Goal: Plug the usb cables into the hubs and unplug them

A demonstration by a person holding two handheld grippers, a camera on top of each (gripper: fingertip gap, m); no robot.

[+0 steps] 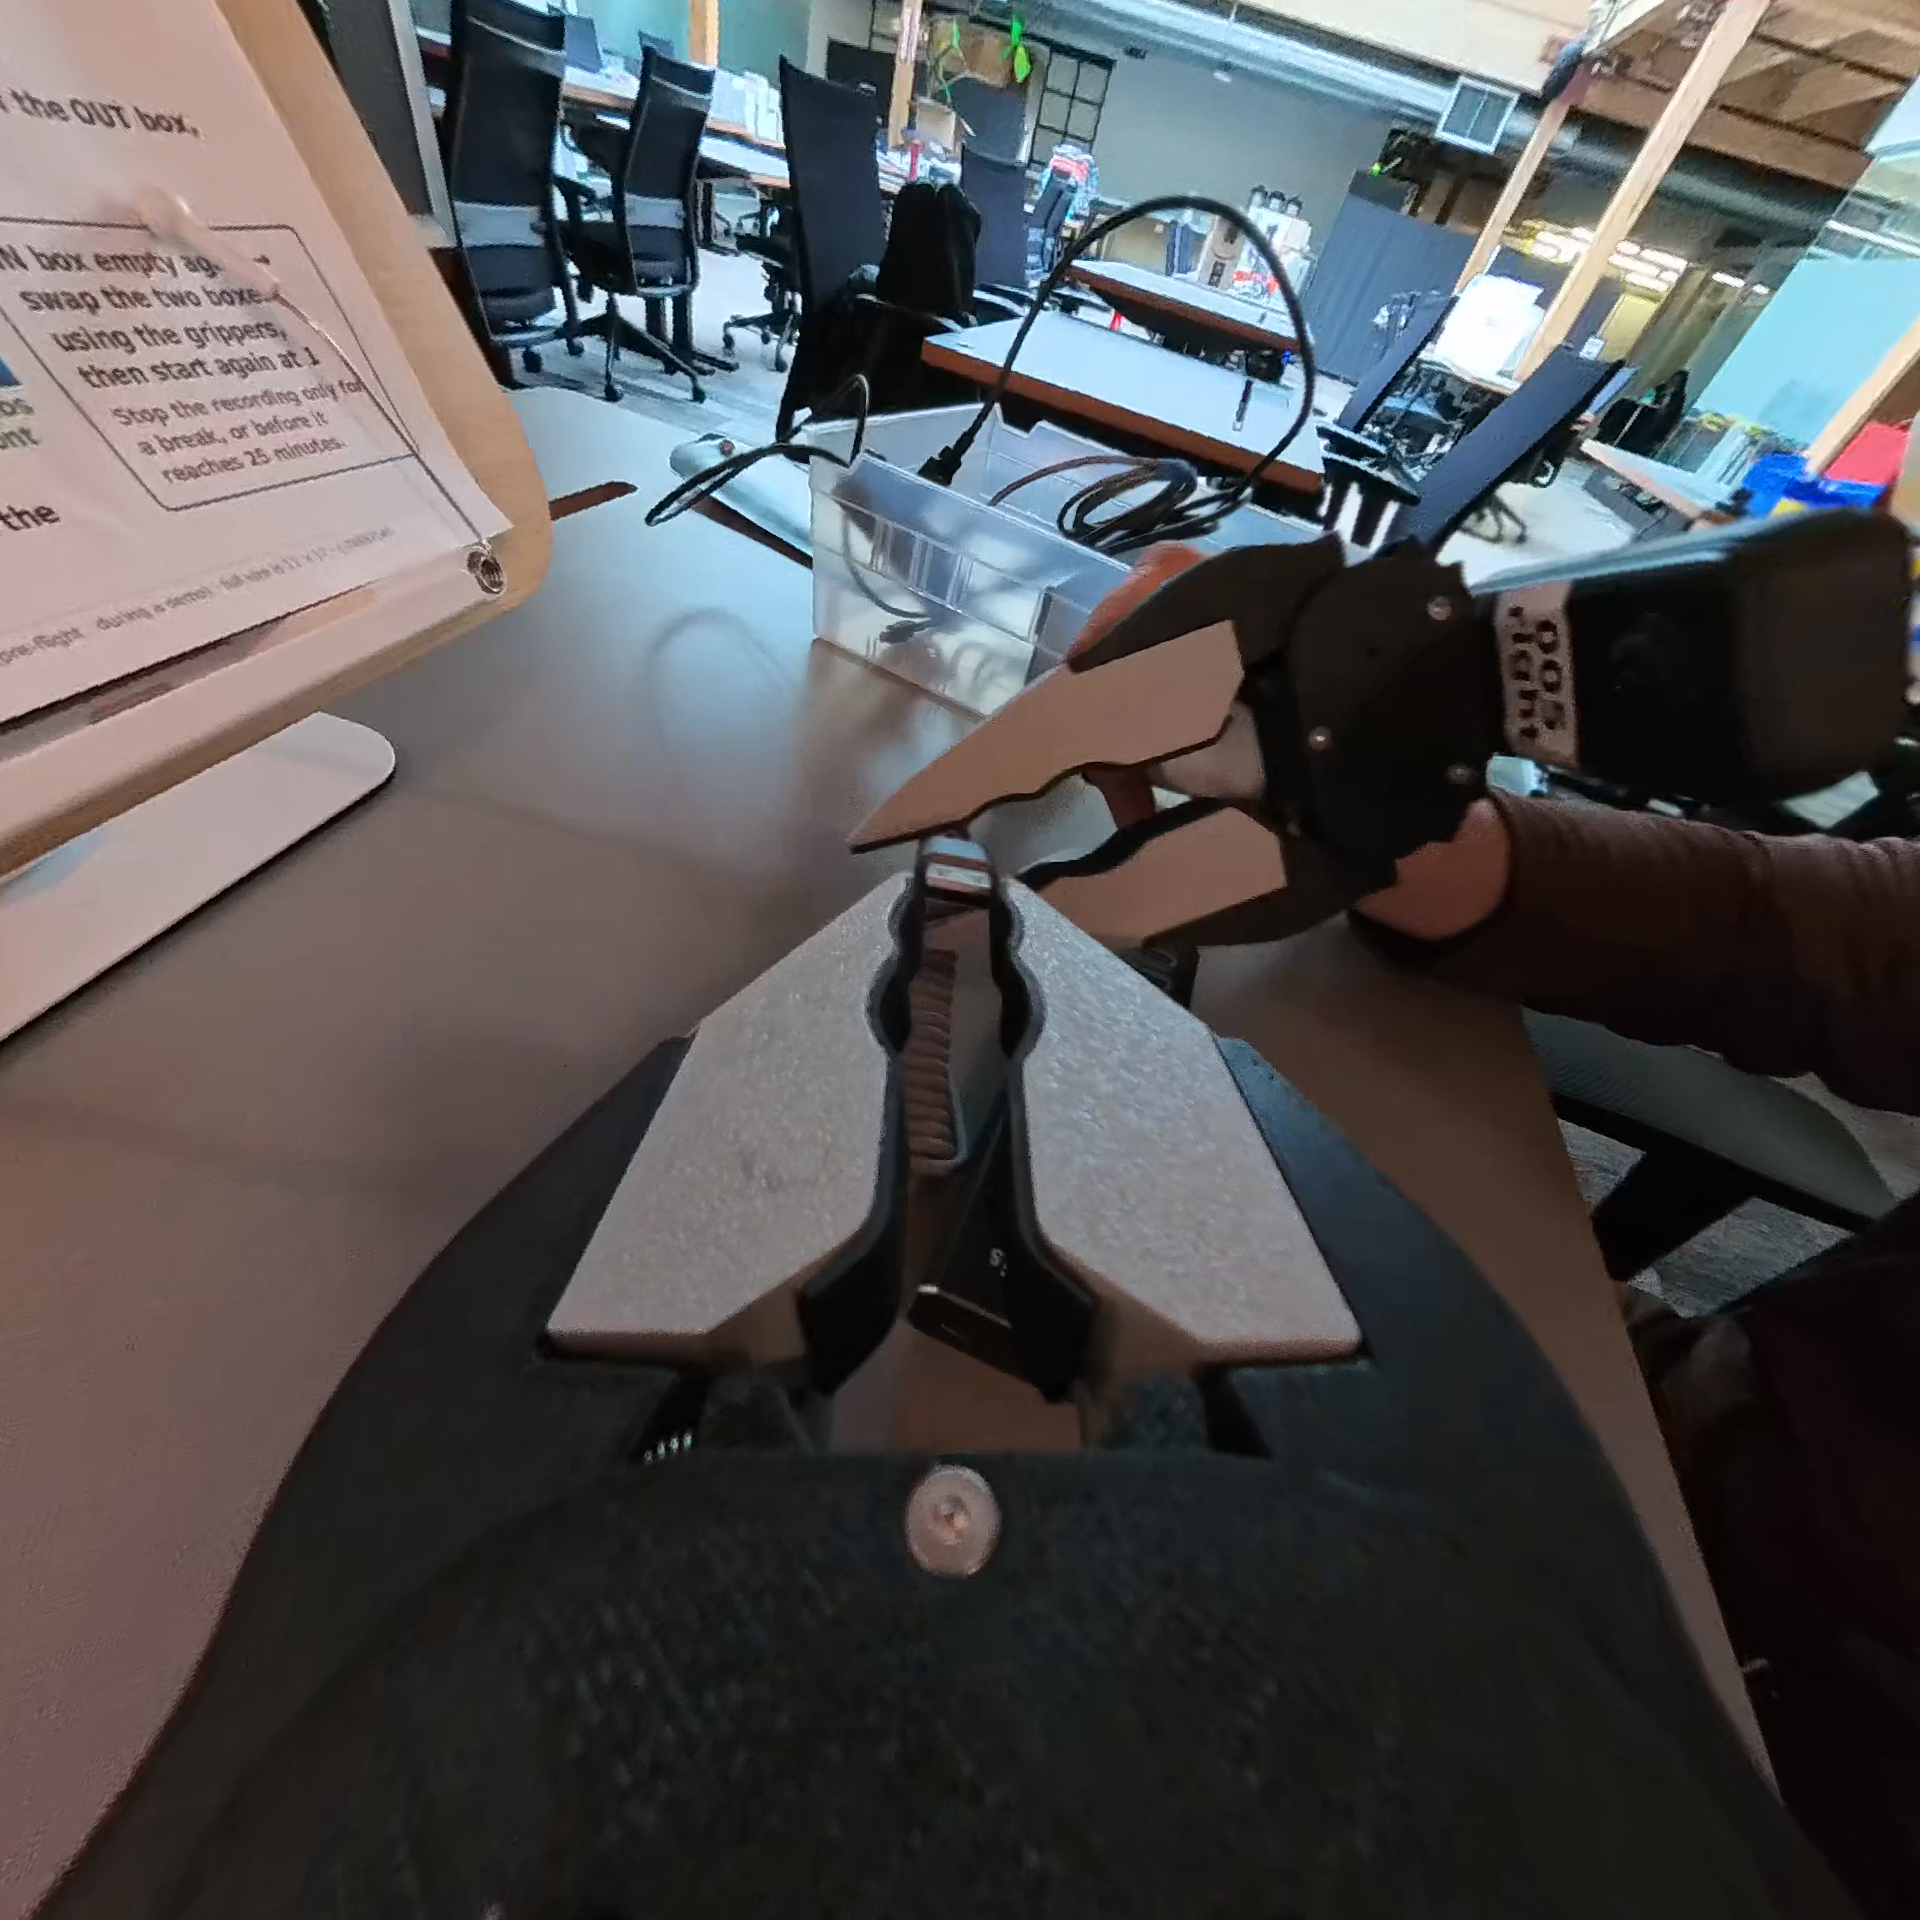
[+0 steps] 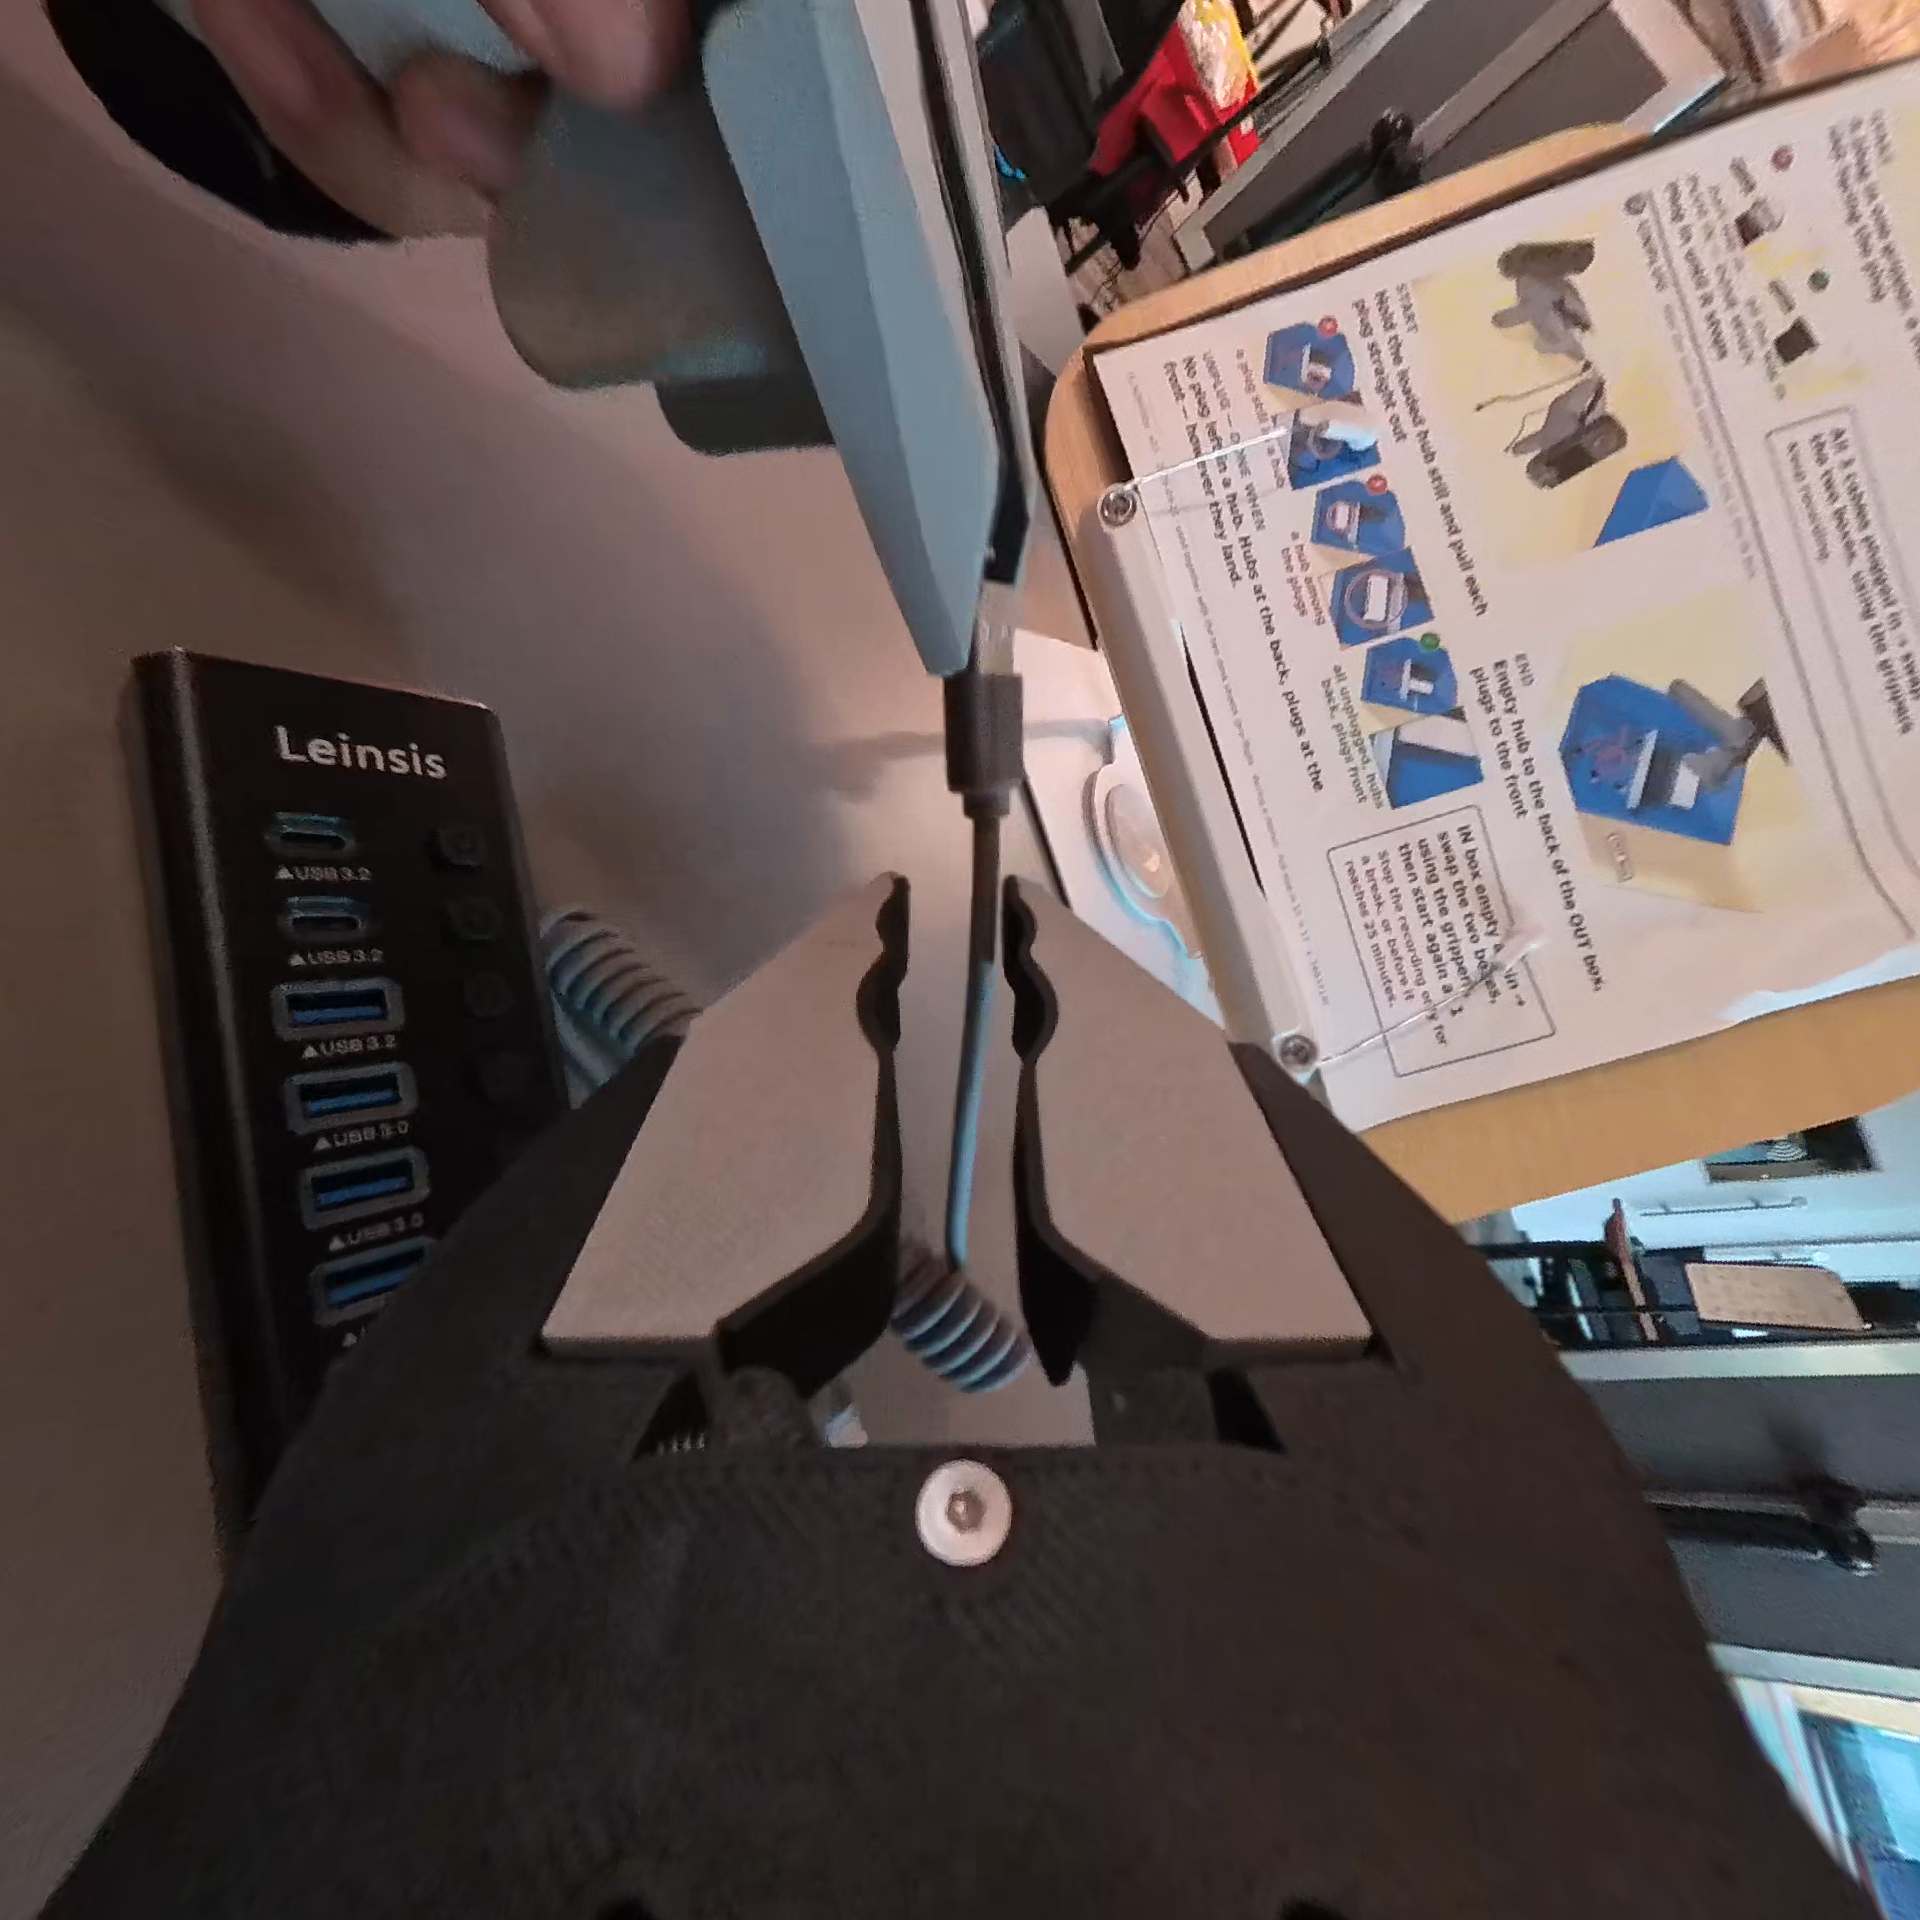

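My left gripper (image 1: 951, 904) is shut on a small black hub (image 1: 977, 1278), whose silver end (image 1: 951, 868) sticks out past the fingertips. In the right wrist view the left gripper's grey fingers (image 2: 883, 364) come down from the top. A black usb plug (image 2: 982, 727) meets that silver end at their tips. Its cable (image 2: 977, 1039) runs back between the jaws of my right gripper (image 2: 954, 888), which stand narrowly apart around it without pinching it. The cable ends in blue-grey coils (image 2: 951, 1330). The right gripper (image 1: 956, 862) also shows in the left wrist view, tips at the hub's end.
A long black hub (image 2: 312, 935) with several ports lies flat on the table, left of my right gripper. An instruction sheet on a wooden stand (image 1: 208, 416) is at the left. A clear plastic box (image 1: 935, 582) with loose cables stands behind. Office chairs and desks lie beyond. About 5 cm separates my left fingertips from my right.
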